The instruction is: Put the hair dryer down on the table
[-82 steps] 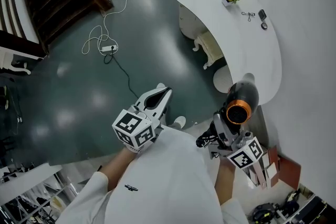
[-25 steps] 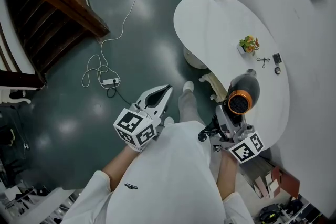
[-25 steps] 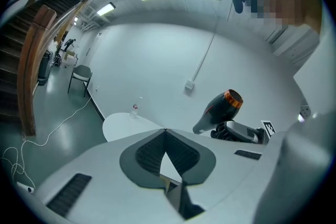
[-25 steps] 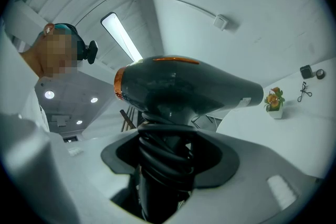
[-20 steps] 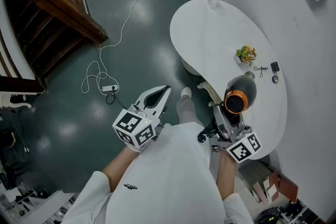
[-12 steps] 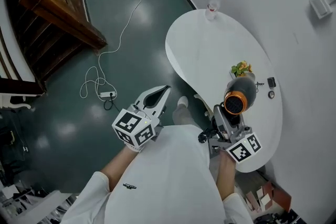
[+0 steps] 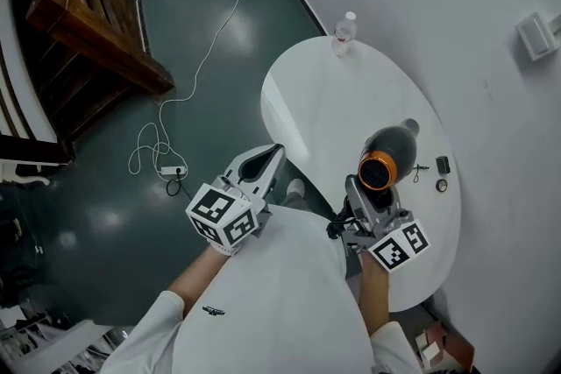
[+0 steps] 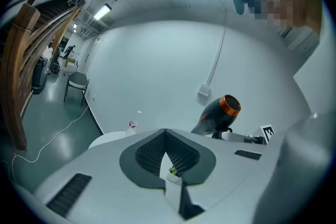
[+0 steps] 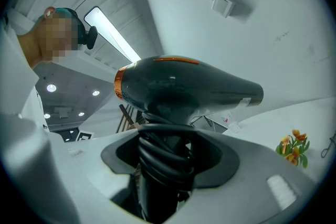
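The black hair dryer (image 7: 388,151) with an orange rear ring is upright in my right gripper (image 7: 361,194), which is shut on its cord-wrapped handle (image 9: 163,165). In the head view it hangs over the right half of the white kidney-shaped table (image 7: 324,105), above the surface. The right gripper view shows its body (image 9: 189,84) level, nozzle to the right. My left gripper (image 7: 273,152) is shut and empty, over the floor left of the table's near edge. In the left gripper view the dryer (image 8: 218,114) shows to the right.
A water bottle (image 7: 344,32) stands at the table's far end. Small dark items (image 7: 441,165) lie by the wall edge. Orange flowers (image 9: 293,148) stand low right of the dryer. A power strip and white cable (image 7: 166,172) lie on the green floor; wooden stairs (image 7: 92,26) are far left.
The view has shifted toward the table. The hair dryer in my right gripper now hangs over the tabletop and covers the flower pot. The left gripper keeps its pose.
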{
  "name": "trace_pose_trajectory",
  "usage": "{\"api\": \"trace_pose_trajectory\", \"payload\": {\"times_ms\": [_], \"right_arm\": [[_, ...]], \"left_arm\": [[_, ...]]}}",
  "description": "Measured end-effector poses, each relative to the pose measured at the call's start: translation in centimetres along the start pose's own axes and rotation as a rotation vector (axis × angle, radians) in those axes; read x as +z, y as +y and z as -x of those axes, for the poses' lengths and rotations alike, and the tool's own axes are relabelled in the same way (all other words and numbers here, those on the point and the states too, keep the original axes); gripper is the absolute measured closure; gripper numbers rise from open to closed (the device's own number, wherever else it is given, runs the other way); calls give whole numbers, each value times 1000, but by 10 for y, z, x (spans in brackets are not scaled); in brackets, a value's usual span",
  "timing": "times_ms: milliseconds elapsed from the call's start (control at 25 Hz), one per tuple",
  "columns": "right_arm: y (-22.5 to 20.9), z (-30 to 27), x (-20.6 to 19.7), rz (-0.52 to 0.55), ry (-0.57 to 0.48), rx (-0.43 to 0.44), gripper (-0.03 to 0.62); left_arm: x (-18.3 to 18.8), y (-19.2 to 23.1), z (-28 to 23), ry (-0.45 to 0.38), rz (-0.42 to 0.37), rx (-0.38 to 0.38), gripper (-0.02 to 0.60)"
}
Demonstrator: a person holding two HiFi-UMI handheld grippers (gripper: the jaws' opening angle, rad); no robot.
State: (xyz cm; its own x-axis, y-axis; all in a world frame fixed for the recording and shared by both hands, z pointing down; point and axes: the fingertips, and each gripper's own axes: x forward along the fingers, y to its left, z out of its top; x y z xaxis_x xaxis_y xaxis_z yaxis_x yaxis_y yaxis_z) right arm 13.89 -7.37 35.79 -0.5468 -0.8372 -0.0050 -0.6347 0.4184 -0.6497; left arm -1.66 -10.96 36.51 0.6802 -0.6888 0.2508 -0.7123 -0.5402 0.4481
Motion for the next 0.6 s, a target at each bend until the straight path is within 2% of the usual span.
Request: {"api": "trace_pose_trajectory", "payload": {"times_ms": [160,600], "right_arm": [[-5,-8,5,23,11,6,315],[-20,-21,5,14,2,-9,315]], "left_arm": [[-1,-3,-11,15,19,-4,574],[2,6,-27,35,0,-14,574]]}}
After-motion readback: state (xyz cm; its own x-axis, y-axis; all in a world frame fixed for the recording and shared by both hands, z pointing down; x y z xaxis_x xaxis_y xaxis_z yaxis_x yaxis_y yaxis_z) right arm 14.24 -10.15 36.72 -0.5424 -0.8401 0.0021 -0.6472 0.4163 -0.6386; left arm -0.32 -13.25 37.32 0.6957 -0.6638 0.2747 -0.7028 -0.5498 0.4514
